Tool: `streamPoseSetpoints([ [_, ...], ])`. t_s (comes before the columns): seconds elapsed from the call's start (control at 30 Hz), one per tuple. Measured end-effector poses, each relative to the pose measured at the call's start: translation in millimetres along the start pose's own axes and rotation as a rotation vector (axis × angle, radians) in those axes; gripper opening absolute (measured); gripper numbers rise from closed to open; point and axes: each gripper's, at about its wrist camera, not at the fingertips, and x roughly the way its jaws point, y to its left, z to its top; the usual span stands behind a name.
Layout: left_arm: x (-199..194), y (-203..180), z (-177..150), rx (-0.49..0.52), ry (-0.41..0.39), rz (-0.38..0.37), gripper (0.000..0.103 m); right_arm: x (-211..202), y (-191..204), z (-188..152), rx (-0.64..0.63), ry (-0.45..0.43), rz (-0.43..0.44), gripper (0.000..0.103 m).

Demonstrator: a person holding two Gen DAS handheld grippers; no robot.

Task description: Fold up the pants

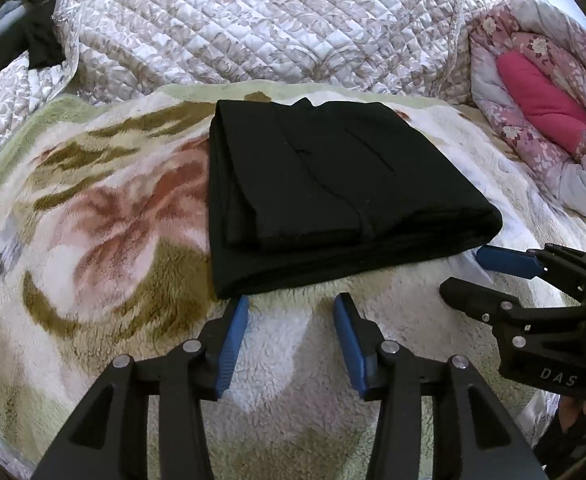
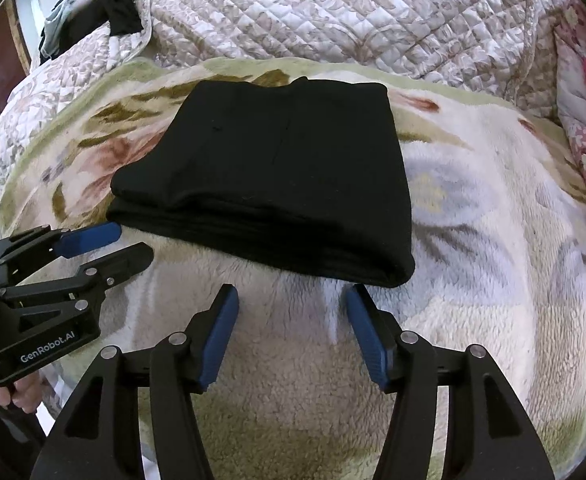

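- Pants (image 1: 333, 184) sit folded into a neat black stack just beyond my tips, so I'd say we're about done.
- Left gripper (image 1: 291, 312) and right gripper (image 2: 293, 304) both gape empty over the fleece blanket (image 1: 105, 240).
- Quilt (image 1: 253, 20) lies beyond.

**Black pants folded into a flat stack on the bed**

The pants (image 1: 333, 184) are plain black, in a soft matte fabric, and folded into a compact, roughly rectangular stack of several layers. A rounded fold runs along the near side, where the layers show as thin stacked lines. A small point of fabric pokes up at the far edge, possibly a corner of the waistband. The stack lies flat on the fleecy floral blanket (image 1: 93, 220) spread over the bed, closer to the blanket's far edge than to its near one.
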Motion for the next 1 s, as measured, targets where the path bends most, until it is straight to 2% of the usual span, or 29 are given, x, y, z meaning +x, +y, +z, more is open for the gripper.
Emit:
streamPoseSetpoints([
  [1.0, 2.5, -1.8, -0.8, 0.016, 0.01, 0.012, 0.052, 0.5, -1.3, -0.8, -0.015, -0.012, 0.001, 0.059],
])
